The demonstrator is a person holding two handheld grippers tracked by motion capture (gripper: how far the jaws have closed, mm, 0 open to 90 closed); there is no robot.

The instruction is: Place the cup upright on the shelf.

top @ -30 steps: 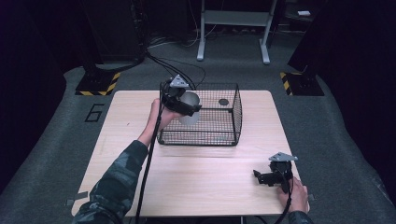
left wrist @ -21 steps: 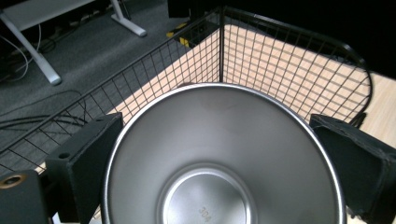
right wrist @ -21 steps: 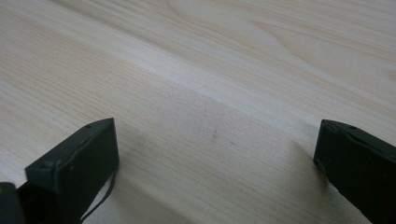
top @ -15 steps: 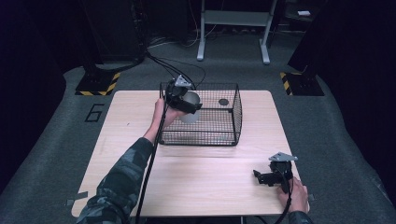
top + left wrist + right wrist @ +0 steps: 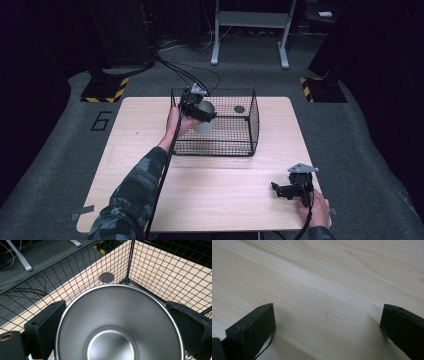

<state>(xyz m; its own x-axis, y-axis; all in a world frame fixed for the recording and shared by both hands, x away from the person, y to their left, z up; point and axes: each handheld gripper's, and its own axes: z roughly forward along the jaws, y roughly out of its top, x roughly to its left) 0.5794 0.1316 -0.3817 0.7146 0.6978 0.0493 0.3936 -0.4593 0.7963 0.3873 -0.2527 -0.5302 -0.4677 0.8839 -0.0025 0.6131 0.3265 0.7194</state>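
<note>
Right now my left gripper has its jaws clamped on the outside of a steel cup, one on each side of the wall just below the rim, and I'm holding that cup over the near-left part of the wire basket, inside its top edge. From the left gripper view I look straight down into the cup's open mouth, its shiny round bottom at 6 o'clock, while the basket's mesh walls meet in a corner at 12 o'clock behind the rim. A small dark disc lies on the basket floor near that corner, apart from the cup; in the high view it sits at about 2 o'clock from the cup. The basket stands on the far half of the pale wooden counter. My right gripper rests low at the counter's near-right corner, roughly 5 o'clock from the basket and well apart from it, jaws spread wide with nothing between them but bare wood grain
</note>
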